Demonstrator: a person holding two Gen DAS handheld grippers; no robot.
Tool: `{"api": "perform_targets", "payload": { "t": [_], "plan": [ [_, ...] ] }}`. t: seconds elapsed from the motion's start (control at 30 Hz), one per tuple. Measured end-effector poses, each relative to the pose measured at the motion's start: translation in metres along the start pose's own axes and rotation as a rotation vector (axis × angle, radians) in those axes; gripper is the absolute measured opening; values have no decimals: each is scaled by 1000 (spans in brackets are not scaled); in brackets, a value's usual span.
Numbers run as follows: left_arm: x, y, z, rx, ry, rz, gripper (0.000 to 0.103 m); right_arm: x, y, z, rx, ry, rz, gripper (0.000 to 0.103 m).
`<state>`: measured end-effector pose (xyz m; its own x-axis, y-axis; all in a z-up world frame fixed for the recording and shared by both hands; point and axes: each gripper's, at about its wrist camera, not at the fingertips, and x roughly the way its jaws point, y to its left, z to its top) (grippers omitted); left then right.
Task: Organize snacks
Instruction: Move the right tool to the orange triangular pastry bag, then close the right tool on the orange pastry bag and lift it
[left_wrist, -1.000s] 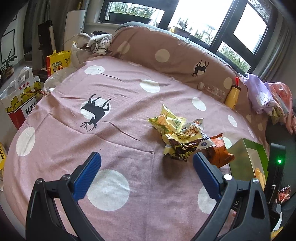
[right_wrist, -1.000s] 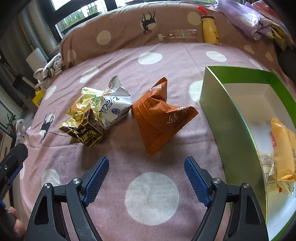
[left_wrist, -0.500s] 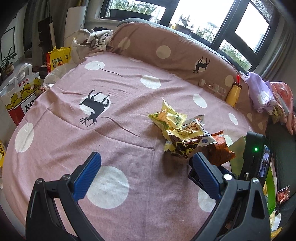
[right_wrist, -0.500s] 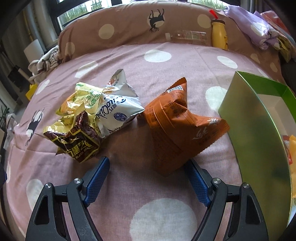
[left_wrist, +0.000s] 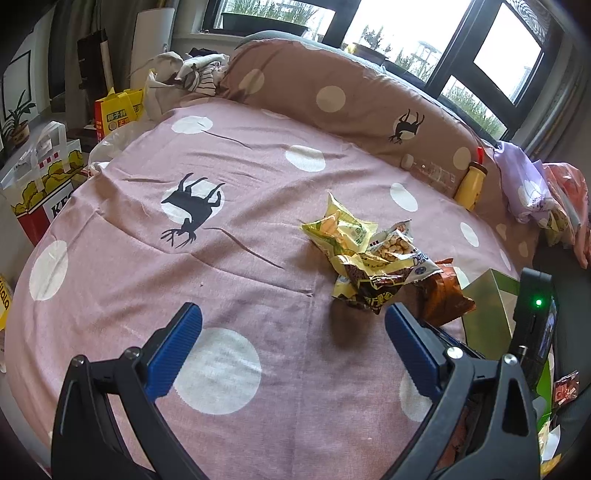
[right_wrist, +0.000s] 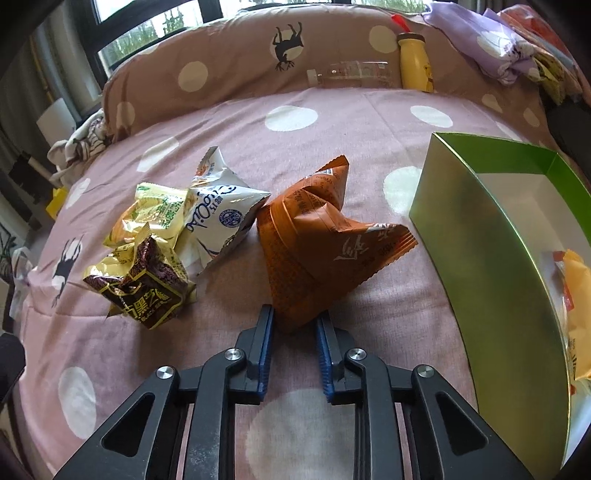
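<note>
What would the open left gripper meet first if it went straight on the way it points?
Probably the bare pink polka-dot bedspread: nothing lies between the left gripper's fingers, and the crumpled snack packets sit off to its right, though depth is unclear.

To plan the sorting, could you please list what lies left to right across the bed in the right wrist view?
Black sesame packet → white packet → orange packet, pinched by the right gripper → green box.
</note>
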<state>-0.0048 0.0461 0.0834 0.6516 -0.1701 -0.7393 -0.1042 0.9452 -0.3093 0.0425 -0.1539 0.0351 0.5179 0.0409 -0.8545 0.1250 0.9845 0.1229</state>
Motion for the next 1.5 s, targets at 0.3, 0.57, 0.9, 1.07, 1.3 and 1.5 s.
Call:
{"api": "perform_targets", "payload": {
  "t": [0.3, 0.57, 0.9, 1.07, 1.3, 1.5],
  "plan": [
    [2, 5, 1, -10, 7, 19, 100, -35, -7, -14, 3, 64, 247, 6],
    [5, 8, 1, -21, 26, 19, 100, -51, -10, -15, -3, 103, 349, 6],
    [9, 0, -1, 2, 49, 7, 100, -38, -18, 14, 26, -2, 149, 63],
    [12, -2, -2, 15, 60, 13, 100, -11, -19, 30, 55, -4, 120, 63],
    [17, -8, -6, 45, 78, 33, 100, -10, -21, 25, 52, -20, 185, 51],
    [22, -13, -11, 70, 113, 8, 100, -17, -25, 18, 77, 14, 277, 44]
  ]
}}
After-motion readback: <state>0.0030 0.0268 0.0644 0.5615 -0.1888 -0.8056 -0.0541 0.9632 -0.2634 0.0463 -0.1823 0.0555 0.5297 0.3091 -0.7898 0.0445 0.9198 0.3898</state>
